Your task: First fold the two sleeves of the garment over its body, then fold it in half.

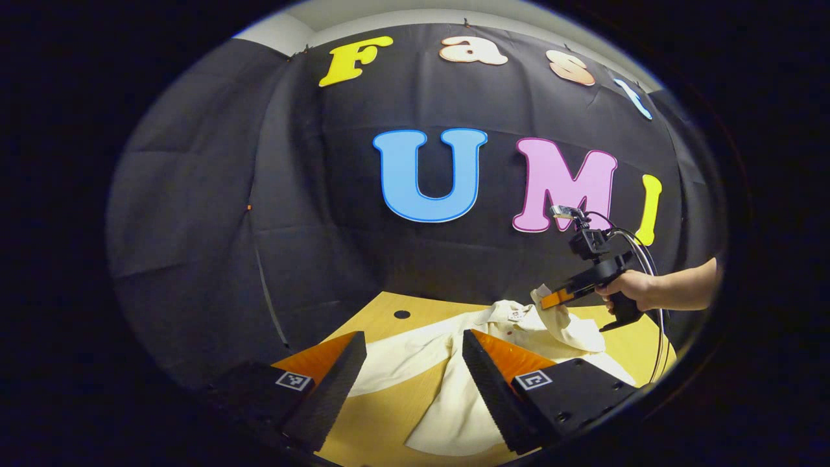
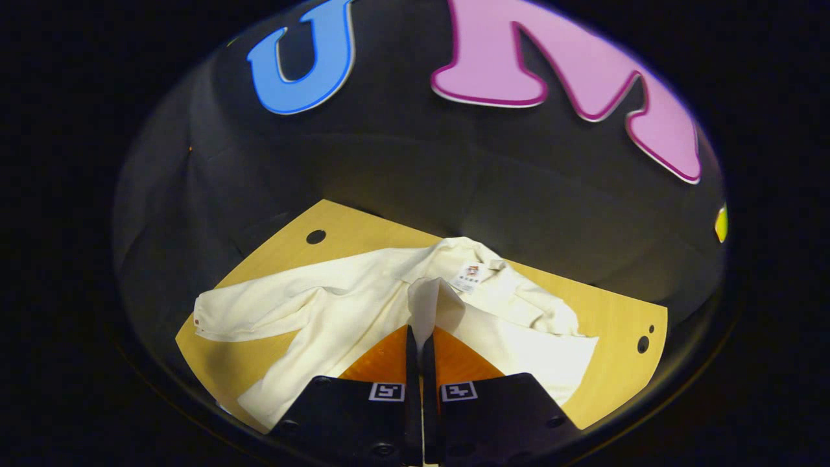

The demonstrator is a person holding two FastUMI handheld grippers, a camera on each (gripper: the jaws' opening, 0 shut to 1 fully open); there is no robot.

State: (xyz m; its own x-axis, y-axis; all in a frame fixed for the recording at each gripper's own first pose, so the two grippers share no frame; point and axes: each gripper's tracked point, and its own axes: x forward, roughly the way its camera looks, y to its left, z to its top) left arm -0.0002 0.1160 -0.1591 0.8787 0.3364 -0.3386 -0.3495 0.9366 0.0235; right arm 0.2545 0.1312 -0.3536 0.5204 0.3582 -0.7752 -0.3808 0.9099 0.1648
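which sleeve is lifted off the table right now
The sleeve pinched in the right tongs, raised over the shirt body. The other sleeve lies flat, stretched across the table.

The garment (image 2: 337, 305) is plain cream-white, lying on a yellowish wood-toned table (image 2: 622, 318) with dark round holes.

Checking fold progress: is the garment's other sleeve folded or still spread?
Spread. The sleeve lies out sideways on the table; the right gripper pinches the opposite sleeve.
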